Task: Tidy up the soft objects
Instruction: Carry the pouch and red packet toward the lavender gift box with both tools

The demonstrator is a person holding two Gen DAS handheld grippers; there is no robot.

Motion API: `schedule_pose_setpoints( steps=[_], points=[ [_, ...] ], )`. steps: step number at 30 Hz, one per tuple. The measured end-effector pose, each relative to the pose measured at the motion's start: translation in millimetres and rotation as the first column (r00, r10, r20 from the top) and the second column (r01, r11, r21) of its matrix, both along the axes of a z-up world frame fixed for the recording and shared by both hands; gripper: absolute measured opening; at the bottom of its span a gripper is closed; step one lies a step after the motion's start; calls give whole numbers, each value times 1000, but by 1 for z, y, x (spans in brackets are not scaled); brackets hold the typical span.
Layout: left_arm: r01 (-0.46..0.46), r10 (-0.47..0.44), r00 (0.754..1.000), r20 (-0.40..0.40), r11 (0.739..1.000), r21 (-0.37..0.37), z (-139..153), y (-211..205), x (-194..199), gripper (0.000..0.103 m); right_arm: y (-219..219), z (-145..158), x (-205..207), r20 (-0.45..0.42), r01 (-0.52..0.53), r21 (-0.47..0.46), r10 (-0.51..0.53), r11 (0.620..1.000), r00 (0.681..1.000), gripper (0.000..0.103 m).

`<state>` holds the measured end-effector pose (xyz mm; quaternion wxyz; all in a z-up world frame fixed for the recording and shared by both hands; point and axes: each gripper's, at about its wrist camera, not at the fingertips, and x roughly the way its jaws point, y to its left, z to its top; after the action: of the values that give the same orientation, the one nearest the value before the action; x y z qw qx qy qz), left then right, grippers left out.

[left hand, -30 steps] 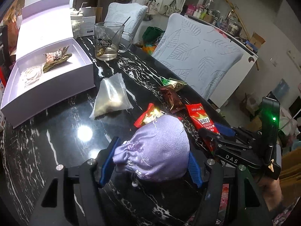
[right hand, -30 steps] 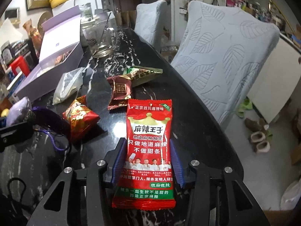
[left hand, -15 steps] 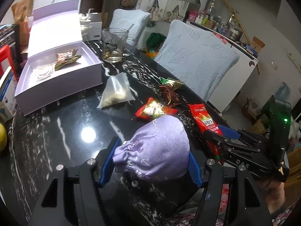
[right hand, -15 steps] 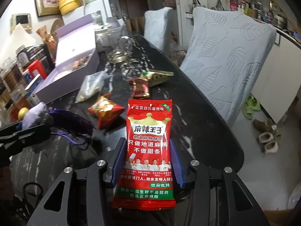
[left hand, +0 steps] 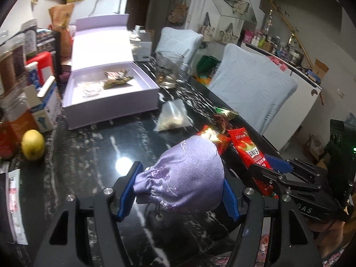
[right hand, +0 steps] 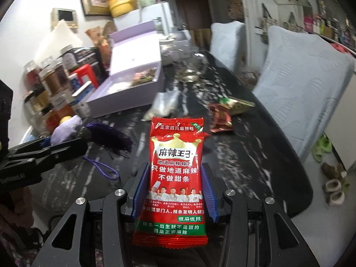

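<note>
My left gripper (left hand: pixel 178 189) is shut on a lilac satin pouch (left hand: pixel 187 175), held above the black marble table (left hand: pixel 93 155). In the right wrist view the same pouch (right hand: pixel 66 126) shows at the left with its dark purple tassel (right hand: pixel 111 138) hanging out. My right gripper (right hand: pixel 175 189) is shut on a red snack packet (right hand: pixel 175 178) with white lettering; the left wrist view shows this packet (left hand: pixel 249 151) at the right. An open lilac box (left hand: pixel 111 89) stands at the table's far left with a wrapped packet inside it.
On the table lie a clear plastic bag (left hand: pixel 173 115), a red-gold snack (left hand: pixel 213 135), a brown packet (right hand: pixel 220 115) and a green-gold one (right hand: pixel 238 104). A glass mug (left hand: pixel 169 71) stands behind them. A lemon (left hand: pixel 33 144) and jars crowd the left edge; two chairs (left hand: pixel 251 89) line the right.
Both grippers have lifted and drawn back from the table with the pouch and the red packet still held. The box, the lemon and the left-hand clutter have come into view.
</note>
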<state>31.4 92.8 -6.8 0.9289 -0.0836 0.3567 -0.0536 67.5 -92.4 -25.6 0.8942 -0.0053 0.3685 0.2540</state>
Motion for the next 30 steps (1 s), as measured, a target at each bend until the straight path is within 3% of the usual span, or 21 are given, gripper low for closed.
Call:
schedule_pose_setpoints(
  steps=[14,30],
  points=[
    [-116,108,984,143,992,46,43,31,-1,66,46,46,2,146,-189,27,183,982,972,45],
    [-147,123,953,276,987,68,85,66,37,66,85,86,42,246,-263,50,243,963,938,45]
  ],
)
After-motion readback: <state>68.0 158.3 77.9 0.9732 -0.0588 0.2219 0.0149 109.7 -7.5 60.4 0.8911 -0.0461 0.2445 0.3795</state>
